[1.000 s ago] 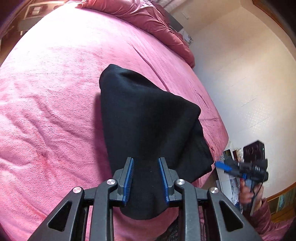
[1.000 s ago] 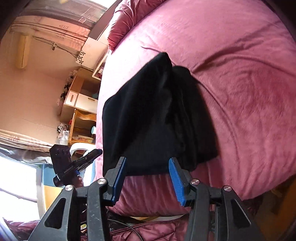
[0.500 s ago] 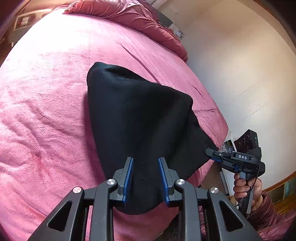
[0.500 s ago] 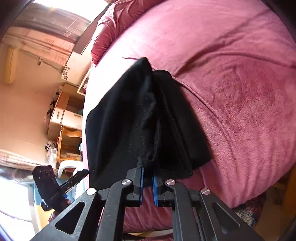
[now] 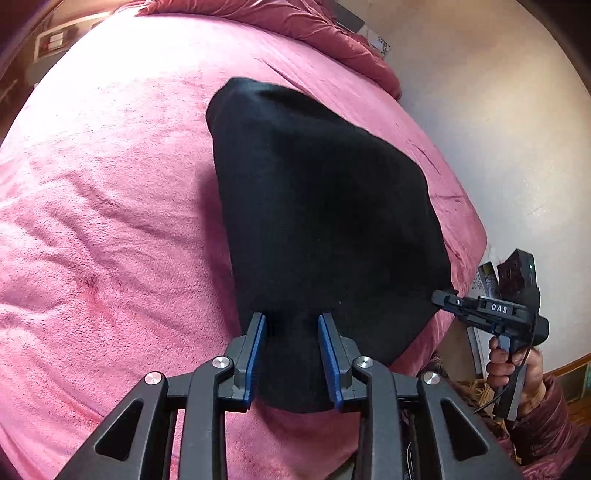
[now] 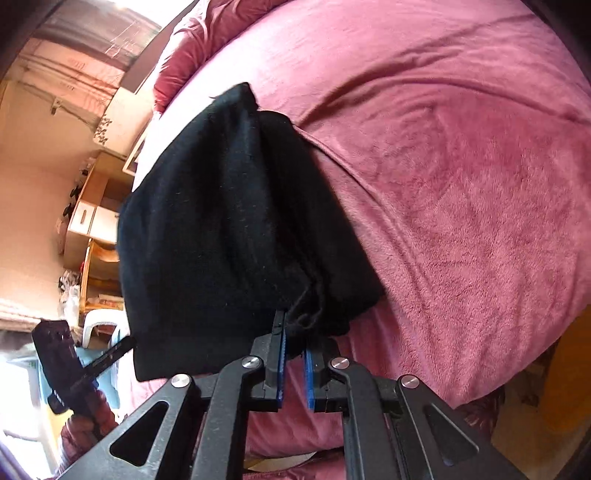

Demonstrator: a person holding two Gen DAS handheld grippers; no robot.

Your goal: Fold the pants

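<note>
**Both claws on near edge of black pants, bed**

Black pants [image 5: 325, 221] lay folded in a thick stack on the pink bed cover [image 5: 110, 206], centre of the left wrist frame, near edge hanging at the lower middle. In the right wrist view the pants [image 6: 221, 229] sat centre-left, layers visible along their right side, draped toward the bed's edge.

Left claw [image 5: 291, 354], lower centre of its frame: blue pads stood partly apart with the near corner of the pants bunched between them. Fabric filled the gap and the pads looked pressed on it. Its jaws had just been opening slightly, cloth between them.

Right claw [image 6: 293, 363], lower centre of its frame: pads nearly together, clamped on a thin pinch of the pants' lower edge, a small wrinkle of fabric just above the pad tips. In the left wrist view the same claw [image 5: 443, 299] showed at the right edge, tip touching the pants' right corner, a hand [image 5: 517, 373] on its grip.

Left hand's tool body [image 6: 70, 365] showed at lower left of the right wrist frame, beside the pants' left edge.

Crumpled maroon quilt [image 5: 295, 26] lay along the top of the bed. Wooden shelf unit [image 6: 92, 218] stood at the left of the right wrist frame, against the wall.
</note>
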